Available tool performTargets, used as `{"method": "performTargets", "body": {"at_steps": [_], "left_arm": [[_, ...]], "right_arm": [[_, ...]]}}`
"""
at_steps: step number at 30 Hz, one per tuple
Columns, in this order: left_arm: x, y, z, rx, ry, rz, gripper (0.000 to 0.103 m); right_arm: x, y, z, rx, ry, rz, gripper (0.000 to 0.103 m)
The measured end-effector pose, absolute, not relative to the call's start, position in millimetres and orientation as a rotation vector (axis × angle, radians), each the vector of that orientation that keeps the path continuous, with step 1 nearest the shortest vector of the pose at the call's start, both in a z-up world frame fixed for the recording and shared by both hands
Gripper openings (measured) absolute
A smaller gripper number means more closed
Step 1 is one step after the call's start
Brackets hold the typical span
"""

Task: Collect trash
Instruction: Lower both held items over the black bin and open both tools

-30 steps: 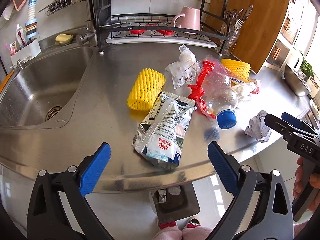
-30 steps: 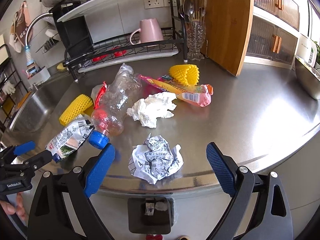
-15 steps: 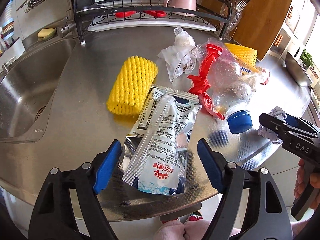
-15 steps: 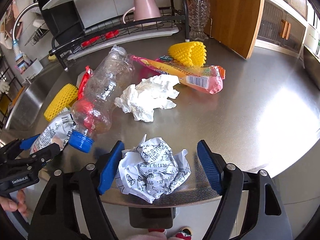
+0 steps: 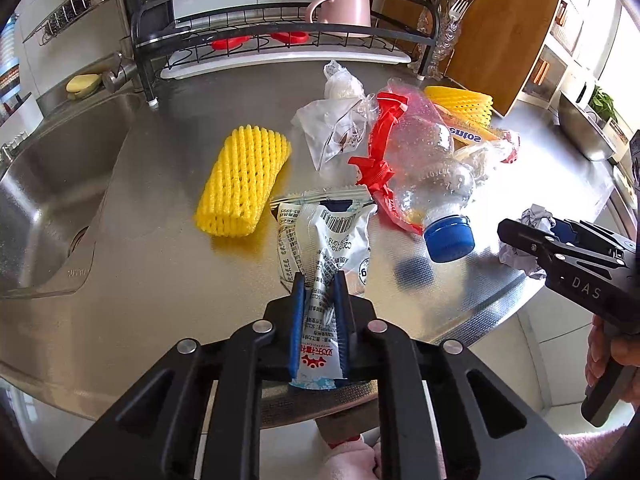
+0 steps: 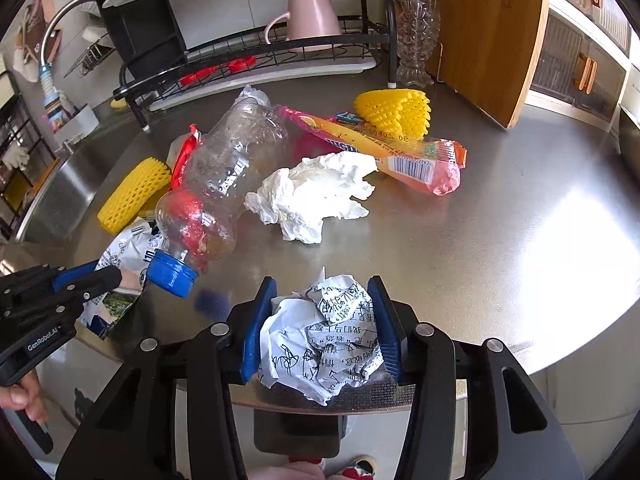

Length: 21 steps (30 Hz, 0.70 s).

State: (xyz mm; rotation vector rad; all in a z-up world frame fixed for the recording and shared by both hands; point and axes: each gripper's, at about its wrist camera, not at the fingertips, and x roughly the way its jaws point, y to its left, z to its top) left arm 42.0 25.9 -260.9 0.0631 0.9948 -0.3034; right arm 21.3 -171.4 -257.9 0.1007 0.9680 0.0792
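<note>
My left gripper (image 5: 319, 280) is shut on the near end of a white and silver foil pouch (image 5: 325, 240) that lies at the counter's front edge. My right gripper (image 6: 322, 292) is shut on a crumpled ball of printed paper (image 6: 324, 340) at the front edge. A clear plastic bottle with a blue cap (image 5: 430, 184) lies between them, also in the right wrist view (image 6: 224, 184). A white crumpled tissue (image 6: 316, 196), a pink snack wrapper (image 6: 392, 148), a red wrapper (image 5: 380, 148), a clear plastic bag (image 5: 332, 128) and two yellow foam nets (image 5: 242, 184) (image 6: 394, 114) lie on the steel counter (image 6: 520, 240).
A sink (image 5: 44, 184) is at the left. A dish rack (image 5: 280, 40) with a pink mug (image 5: 348, 4) stands at the back. A glass cutlery holder (image 6: 412, 40) and a wooden board (image 6: 492, 32) stand back right. A bin (image 6: 296, 432) shows below the counter edge.
Both grippers moved forward over the counter edge and closed: the left on the foil pouch, the right on the paper ball. Both were open a second ago.
</note>
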Motion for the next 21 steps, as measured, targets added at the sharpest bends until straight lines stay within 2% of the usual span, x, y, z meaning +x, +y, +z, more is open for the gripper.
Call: {"method": "performTargets", "body": {"at_steps": [2, 21], "left_arm": [[37.0, 25.7, -257.7, 0.059, 0.989, -0.298, 0.0], [-44.5, 15.1, -243.0, 0.048, 0.994, -0.228, 0.0]], "right_arm": [[19.2, -171.9, -257.2, 0.109, 0.969, 0.09, 0.047], [-46.3, -174.2, -245.8, 0.116, 0.987, 0.209, 0.047]]}}
